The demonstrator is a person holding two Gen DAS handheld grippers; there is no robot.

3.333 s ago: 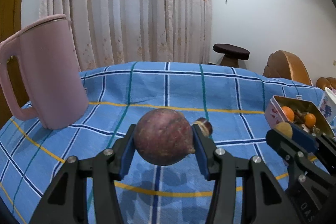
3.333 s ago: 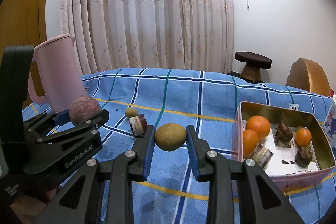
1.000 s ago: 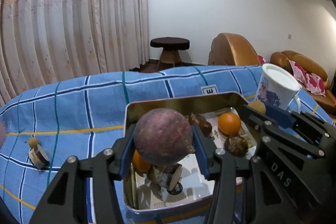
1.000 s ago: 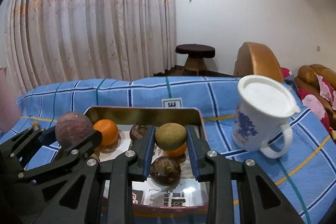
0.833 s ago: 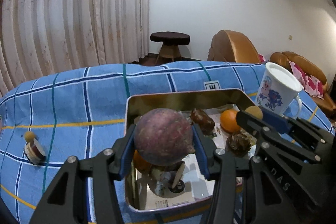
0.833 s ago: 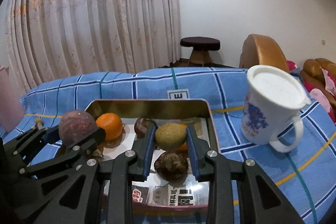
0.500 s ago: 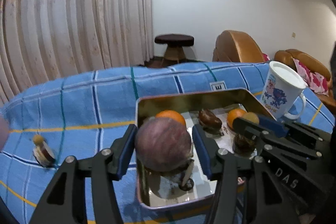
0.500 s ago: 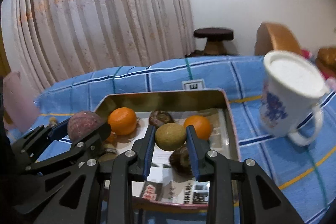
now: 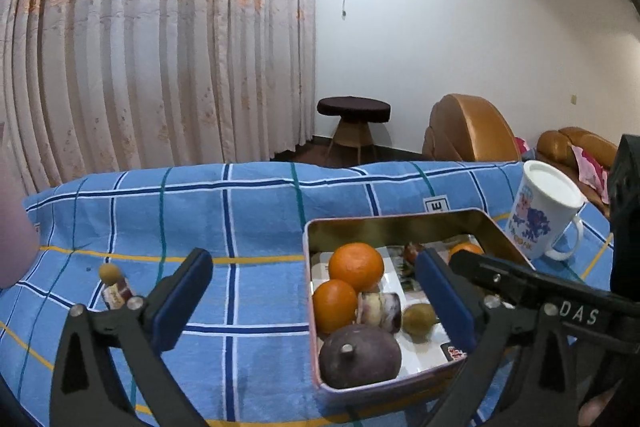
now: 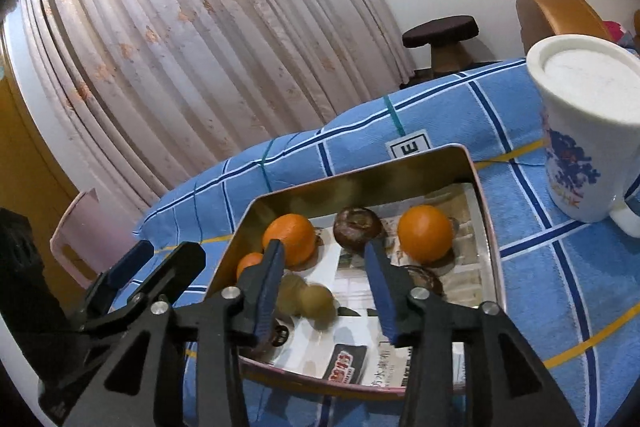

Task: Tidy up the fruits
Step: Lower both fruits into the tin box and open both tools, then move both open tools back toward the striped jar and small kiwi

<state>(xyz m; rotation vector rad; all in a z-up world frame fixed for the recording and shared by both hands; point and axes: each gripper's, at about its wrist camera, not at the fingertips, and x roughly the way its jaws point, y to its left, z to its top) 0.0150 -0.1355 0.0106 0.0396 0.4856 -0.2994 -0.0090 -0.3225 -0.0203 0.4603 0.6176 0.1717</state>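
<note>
Nearly done — purple fruit (image 9: pixel 359 355) and small green fruit (image 9: pixel 419 317) now in the tin (image 9: pixel 394 227); left tongs (image 9: pixel 314 301) and right tongs (image 10: pixel 325 277) opening, empty. Left: small round item (image 9: pixel 109 271) near the surface's left edge.

Purple fruit (image 9: pixel 359 355) and green fruit (image 10: pixel 317 301) now out of both opening grippers, inside tin (image 9: pixel 394 225).

Yellow-green fruit (image 10: pixel 316 301) motion-blurred (mug (image 10: pixel 588 131) edge-cropped)
</note>
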